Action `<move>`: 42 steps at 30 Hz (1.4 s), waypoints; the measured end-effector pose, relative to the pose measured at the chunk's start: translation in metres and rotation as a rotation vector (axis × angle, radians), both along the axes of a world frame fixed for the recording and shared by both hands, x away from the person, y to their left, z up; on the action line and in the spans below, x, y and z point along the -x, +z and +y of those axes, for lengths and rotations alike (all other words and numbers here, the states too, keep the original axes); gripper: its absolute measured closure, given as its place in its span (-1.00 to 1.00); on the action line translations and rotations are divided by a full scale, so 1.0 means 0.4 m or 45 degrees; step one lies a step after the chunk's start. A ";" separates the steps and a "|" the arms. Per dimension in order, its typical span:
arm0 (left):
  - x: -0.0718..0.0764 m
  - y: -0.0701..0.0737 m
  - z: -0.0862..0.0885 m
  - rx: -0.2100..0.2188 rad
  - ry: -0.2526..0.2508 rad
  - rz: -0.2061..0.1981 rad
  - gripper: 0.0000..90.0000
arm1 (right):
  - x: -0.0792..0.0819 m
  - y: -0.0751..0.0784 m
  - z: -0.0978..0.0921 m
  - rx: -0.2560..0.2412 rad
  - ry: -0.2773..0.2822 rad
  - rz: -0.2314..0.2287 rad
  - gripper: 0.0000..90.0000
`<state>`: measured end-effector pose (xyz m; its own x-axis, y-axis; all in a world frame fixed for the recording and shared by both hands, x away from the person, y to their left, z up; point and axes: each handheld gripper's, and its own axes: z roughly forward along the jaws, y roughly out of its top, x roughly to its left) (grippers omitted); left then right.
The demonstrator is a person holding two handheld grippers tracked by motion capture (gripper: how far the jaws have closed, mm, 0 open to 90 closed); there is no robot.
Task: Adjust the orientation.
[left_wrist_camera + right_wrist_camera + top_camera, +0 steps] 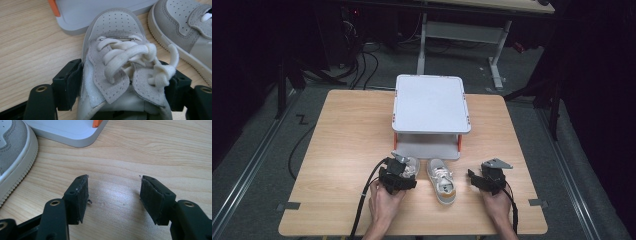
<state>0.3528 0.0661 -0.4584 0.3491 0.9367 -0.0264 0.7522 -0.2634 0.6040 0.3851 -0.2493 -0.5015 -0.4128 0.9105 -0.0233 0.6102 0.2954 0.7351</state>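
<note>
Two small grey-and-white sneakers lie on the wooden table in front of a grey two-level stand (431,107). My left gripper (398,176) is shut on the left sneaker (117,62), its jaws pressing both sides at the laces; the toe points at the stand's lower shelf (100,12). The second sneaker (441,180) lies just to the right, toe away from the person, also seen at the edge of the left gripper view (185,27) and the right gripper view (12,157). My right gripper (484,180) rests low over bare table, open with nothing between its jaws (113,197).
The stand has orange posts (97,123) between its shelves and takes up the middle back of the table (347,145). Bare wood lies to the left and right of it. Cables trail from both grippers off the front edge. Another desk frame (462,35) stands beyond.
</note>
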 end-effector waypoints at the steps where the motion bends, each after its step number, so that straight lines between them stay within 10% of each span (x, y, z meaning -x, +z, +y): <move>1: 0.000 0.000 0.000 0.000 0.000 0.000 -0.39 | 0.000 0.000 0.000 0.000 0.000 0.000 -0.12; 24: -0.006 -0.008 -0.051 0.011 0.037 0.028 -0.51 | 0.000 0.000 0.001 -0.002 0.001 0.000 -0.12; 42: 0.009 0.019 0.006 0.151 -0.108 0.000 -0.62 | 0.000 0.000 0.001 -0.003 -0.001 0.002 -0.12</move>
<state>0.3491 0.0685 -0.4508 0.4268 0.8941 -0.1355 0.7305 -0.2526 0.6345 0.3850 -0.2489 -0.5015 -0.4122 0.9109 -0.0206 0.6115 0.2933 0.7348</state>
